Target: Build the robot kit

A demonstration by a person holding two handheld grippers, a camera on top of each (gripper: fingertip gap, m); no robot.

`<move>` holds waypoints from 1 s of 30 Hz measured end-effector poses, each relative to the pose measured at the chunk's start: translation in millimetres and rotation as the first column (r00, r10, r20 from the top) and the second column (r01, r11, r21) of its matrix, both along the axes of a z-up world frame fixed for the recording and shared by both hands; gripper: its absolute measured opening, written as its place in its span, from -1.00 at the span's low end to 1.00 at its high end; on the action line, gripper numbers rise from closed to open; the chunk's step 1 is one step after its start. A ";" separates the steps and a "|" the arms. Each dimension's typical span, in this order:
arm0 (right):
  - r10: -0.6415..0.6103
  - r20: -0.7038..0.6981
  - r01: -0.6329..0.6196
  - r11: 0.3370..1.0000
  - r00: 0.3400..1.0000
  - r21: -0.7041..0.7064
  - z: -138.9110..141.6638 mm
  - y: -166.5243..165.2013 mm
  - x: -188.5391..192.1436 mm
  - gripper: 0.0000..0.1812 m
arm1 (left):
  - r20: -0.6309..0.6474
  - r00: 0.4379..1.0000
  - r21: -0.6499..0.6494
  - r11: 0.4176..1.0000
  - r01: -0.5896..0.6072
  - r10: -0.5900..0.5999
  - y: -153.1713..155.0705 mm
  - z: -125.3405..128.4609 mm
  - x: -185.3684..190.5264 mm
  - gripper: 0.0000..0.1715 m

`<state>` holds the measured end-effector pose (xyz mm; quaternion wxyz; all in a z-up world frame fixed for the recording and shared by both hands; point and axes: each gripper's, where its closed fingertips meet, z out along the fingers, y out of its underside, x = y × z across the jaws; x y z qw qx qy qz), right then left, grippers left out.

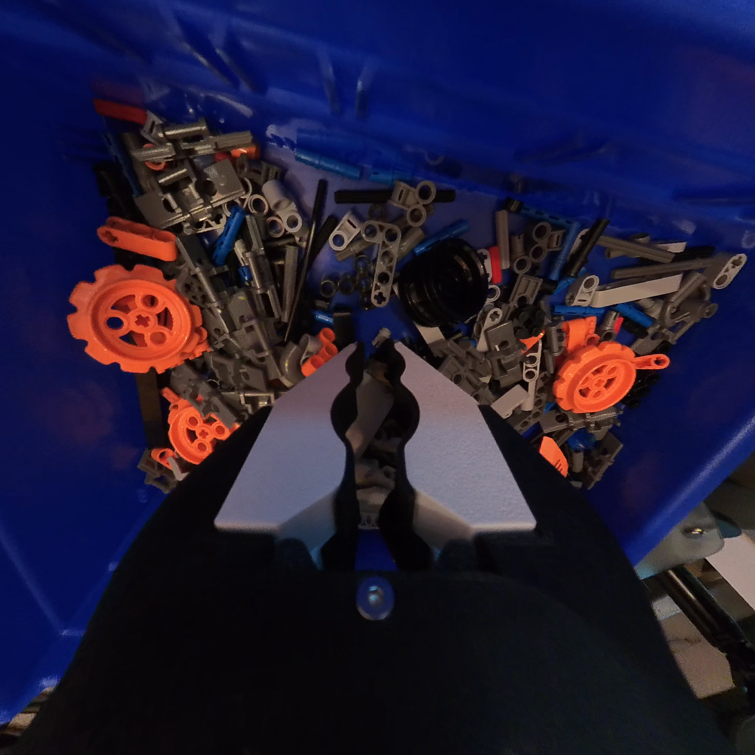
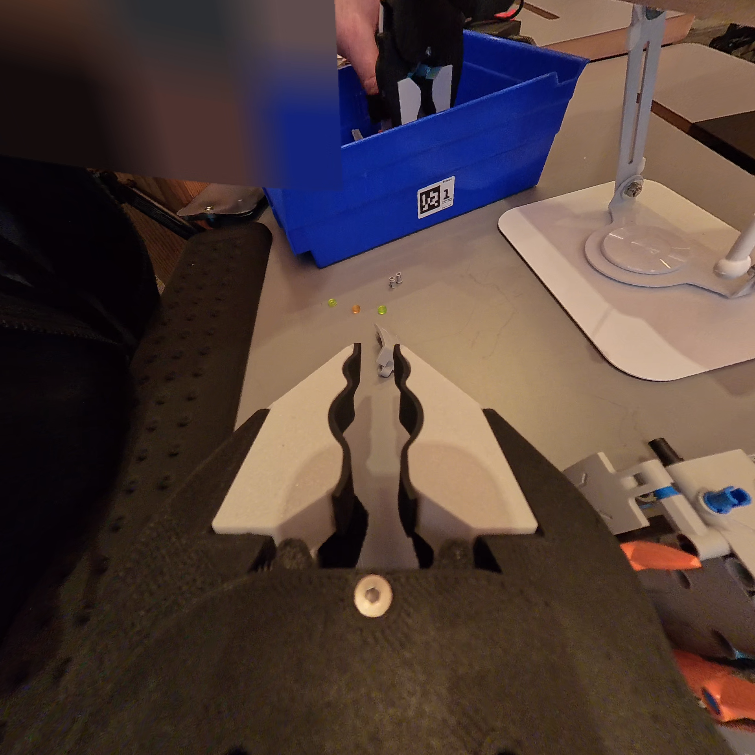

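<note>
My left claw is reaching down inside the blue bin, its tips sitting in a heap of small grey, black, blue and orange building pieces. The jaws are standing only slightly apart, and a light grey piece is lying in the gap between them; I cannot tell whether they are pinching it. A large orange toothed wheel is lying toward the bin's left wall, a second orange wheel toward the right, and a black ribbed wheel is sitting just ahead of the tips.

My right claw is hovering over the grey bench, jaws open and holding nothing. A curved grey piece is lying on the bench between the tips, close to the right one. Just beyond it, two green studs and an orange stud are sitting in a row, with two tiny grey pins farther on. The bin is standing near the bench's far edge, a white lamp base toward the right edge, and a partly built grey and orange model at the near right.
</note>
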<state>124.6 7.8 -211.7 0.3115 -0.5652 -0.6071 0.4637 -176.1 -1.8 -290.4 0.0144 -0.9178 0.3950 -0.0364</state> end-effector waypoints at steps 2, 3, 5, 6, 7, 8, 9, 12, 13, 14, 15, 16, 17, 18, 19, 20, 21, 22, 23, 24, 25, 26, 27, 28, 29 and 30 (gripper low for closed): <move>0.000 0.000 0.000 1.000 1.000 -0.002 0.1 0.1 0.0 -0.85 | 0.010 1.000 0.014 1.000 0.003 -0.003 1.3 0.8 0.7 -0.87; 0.001 0.000 -0.001 1.000 1.000 -0.002 0.0 0.0 0.0 -0.85 | 0.012 1.000 0.019 1.000 0.014 -0.014 1.2 0.5 1.1 -0.86; 0.001 0.001 -0.001 1.000 1.000 -0.001 -0.4 0.0 -0.1 -0.85 | 0.010 1.000 0.023 0.999 0.030 -0.030 0.3 -1.2 1.5 -0.87; 0.000 0.001 0.000 1.000 1.000 -0.002 -0.3 0.2 -0.1 -0.85 | 0.007 0.999 0.018 0.999 0.034 -0.034 -0.7 -2.5 1.7 -0.87; 0.000 0.001 0.000 1.000 1.000 -0.002 -0.3 0.3 -0.1 -0.85 | 0.001 0.999 0.020 0.999 0.042 -0.042 -0.7 -3.4 1.6 -0.87; 0.000 0.001 0.000 1.000 1.000 -0.002 -0.3 0.3 -0.1 -0.85 | -0.005 0.999 0.021 0.999 0.048 -0.047 -0.6 -4.4 1.6 -0.88; 0.000 0.001 0.000 1.000 1.000 -0.002 -0.3 0.2 -0.2 -0.85 | -0.008 0.999 0.023 0.998 0.051 -0.050 0.1 -4.9 2.1 -0.89; 0.000 0.001 0.000 1.000 1.000 0.000 0.0 0.1 -0.1 -0.85 | -0.005 0.999 0.038 0.998 0.051 -0.051 2.6 -5.2 3.1 -0.95; 0.000 -0.001 0.000 1.000 1.000 0.000 0.4 0.2 0.0 -0.85 | 0.000 0.999 0.035 0.998 0.050 -0.050 1.7 -4.8 3.6 -0.95; -0.001 -0.001 0.001 1.000 1.000 0.000 0.6 0.4 0.0 -0.85 | 0.003 0.999 0.039 0.998 0.051 -0.051 1.5 -3.4 4.3 -0.95; -0.001 -0.002 0.001 1.000 1.000 0.000 0.8 0.4 0.1 -0.85 | 0.011 0.999 0.042 0.998 0.046 -0.047 1.1 -0.8 5.9 -0.95; -0.001 -0.002 0.001 1.000 1.000 0.000 0.9 0.4 0.0 -0.85 | 0.013 0.999 0.047 0.998 0.039 -0.039 1.3 3.0 6.6 -0.95; -0.001 -0.002 0.001 1.000 1.000 0.000 1.0 0.4 -0.1 -0.85 | 0.016 0.999 0.063 0.997 0.036 -0.037 2.6 8.3 7.9 -0.95; 0.000 -0.003 0.000 1.000 1.000 0.001 1.4 0.2 -0.1 -0.85 | 0.030 0.999 0.077 0.997 0.031 -0.034 3.6 15.2 11.2 -0.95; 0.000 -0.004 0.000 1.000 1.000 0.002 1.8 0.1 -0.3 -0.85 | 0.043 0.999 0.088 0.996 0.021 -0.025 4.3 22.8 14.5 -0.95; 0.000 -0.006 0.000 1.000 1.000 0.004 2.5 -0.3 -0.3 -0.85 | 0.048 0.999 0.105 0.994 0.015 -0.020 5.6 31.4 17.4 -0.96; 0.000 -0.009 0.000 1.000 1.000 0.008 3.7 -0.8 -0.4 -0.85 | 0.052 0.998 0.122 0.992 0.016 -0.022 6.1 40.5 21.0 -0.96; 0.001 -0.012 0.000 1.000 1.000 0.012 5.1 -1.2 -0.4 -0.85 | 0.058 0.998 0.133 0.991 0.014 -0.022 5.5 49.8 25.5 -0.96; 0.001 -0.017 -0.001 1.000 1.000 0.014 6.7 -1.8 -0.4 -0.85 | 0.059 0.998 0.152 0.988 0.011 -0.020 6.0 59.6 30.2 -0.96; 0.002 -0.020 -0.002 1.000 1.000 0.017 8.2 -2.6 -0.4 -0.85 | 0.055 0.998 0.168 0.986 0.014 -0.024 5.3 69.2 35.4 -0.96; 0.003 -0.024 -0.003 1.000 1.000 0.021 9.7 -3.4 -0.5 -0.85 | 0.048 0.998 0.177 0.984 0.021 -0.030 3.1 78.6 40.9 -0.96; 0.004 -0.026 -0.003 1.000 1.000 0.028 11.1 -4.2 -0.8 -0.84 | 0.038 0.999 0.187 0.982 0.026 -0.033 0.6 88.3 46.7 -0.96; 0.004 -0.026 -0.003 0.999 1.000 0.035 12.0 -5.1 -1.1 -0.84 | 0.038 0.999 0.198 0.980 0.027 -0.035 -2.0 98.1 54.9 -0.96; 0.006 -0.027 -0.005 0.999 1.000 0.042 12.9 -6.1 -1.5 -0.84 | 0.052 0.998 0.195 0.980 0.030 -0.041 -6.7 106.8 66.4 -0.96; 0.008 -0.029 -0.007 0.999 1.000 0.046 14.3 -7.5 -1.7 -0.85 | 0.058 0.997 0.199 0.979 0.044 -0.056 -10.9 113.8 78.4 -0.96; 0.010 -0.034 -0.009 0.999 0.999 0.049 16.2 -8.7 -1.8 -0.85 | 0.050 0.996 0.214 0.975 0.064 -0.077 -13.9 119.0 90.1 -0.96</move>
